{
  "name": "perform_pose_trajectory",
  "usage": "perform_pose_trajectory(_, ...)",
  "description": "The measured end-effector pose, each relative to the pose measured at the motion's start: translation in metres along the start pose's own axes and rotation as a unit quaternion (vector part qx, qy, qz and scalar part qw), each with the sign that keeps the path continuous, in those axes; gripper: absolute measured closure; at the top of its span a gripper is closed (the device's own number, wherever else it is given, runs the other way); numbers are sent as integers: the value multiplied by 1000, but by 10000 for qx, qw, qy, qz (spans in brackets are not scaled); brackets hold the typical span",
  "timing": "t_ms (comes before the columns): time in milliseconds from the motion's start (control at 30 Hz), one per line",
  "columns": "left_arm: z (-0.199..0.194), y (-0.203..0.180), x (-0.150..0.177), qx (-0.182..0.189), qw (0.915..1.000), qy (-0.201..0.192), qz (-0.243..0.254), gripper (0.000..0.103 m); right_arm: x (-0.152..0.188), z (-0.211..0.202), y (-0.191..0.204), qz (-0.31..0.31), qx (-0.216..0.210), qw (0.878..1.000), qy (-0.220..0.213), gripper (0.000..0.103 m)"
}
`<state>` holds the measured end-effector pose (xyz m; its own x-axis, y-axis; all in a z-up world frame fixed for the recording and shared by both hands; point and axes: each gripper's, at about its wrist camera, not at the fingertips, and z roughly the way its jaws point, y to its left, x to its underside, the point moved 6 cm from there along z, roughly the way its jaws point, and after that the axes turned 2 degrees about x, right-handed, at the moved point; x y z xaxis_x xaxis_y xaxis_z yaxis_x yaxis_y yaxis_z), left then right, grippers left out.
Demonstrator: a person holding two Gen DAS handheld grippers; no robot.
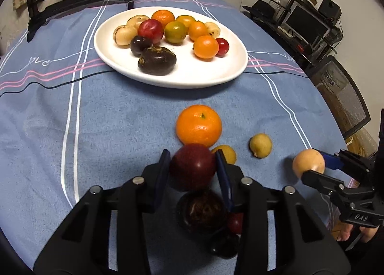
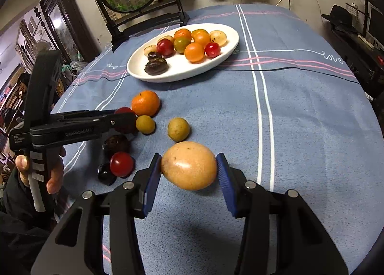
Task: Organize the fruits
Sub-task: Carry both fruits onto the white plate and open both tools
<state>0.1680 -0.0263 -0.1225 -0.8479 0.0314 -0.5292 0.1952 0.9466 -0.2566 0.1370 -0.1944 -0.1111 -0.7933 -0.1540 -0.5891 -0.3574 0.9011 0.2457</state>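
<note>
A: Left wrist view? 
B: left gripper (image 1: 193, 167) pads pinch the dark red plum (image 1: 192, 167), low over the tablecloth (image 1: 96, 131) near its front edge, orange (image 1: 198, 125) just beyond.
A: Right wrist view? 
B: right gripper (image 2: 189, 170) clamps the tan fruit (image 2: 189, 165); white plate (image 2: 182, 72) sits toward the far edge.

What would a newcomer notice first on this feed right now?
Probably the white plate heaped with fruit at the far side of the blue tablecloth. Then both grippers, each clamped on a fruit near the table's front edge: the left gripper on a dark red plum, the right gripper on a tan oval fruit.
</note>
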Motion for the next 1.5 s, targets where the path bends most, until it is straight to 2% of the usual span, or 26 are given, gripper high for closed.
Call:
perform_pose_trajectory(267,-36,5,1,106,9991,-370,-161,64,-6,-3,22,-200,-26,9998,-63,56)
perform_pose_trajectory(500,-53,13,8,174,9984,-480,-245,64,-12,-3,42,-365,-51,9993,-93,56)
perform_pose_trajectory(1133,-66,21,10,179,9976,-588,-308,64,-18,3,49,-374,-37,9992,-132,56)
perform_pose_trajectory(1367,-67,19,-1,141,9977,-613,-264,64,-31,-4,46,-414,-53,9988,-238,56)
perform_pose_trajectory(1500,-69,18,-24,23,9976,-686,-116,64,-53,-6,42,-488,-88,9984,-279,56)
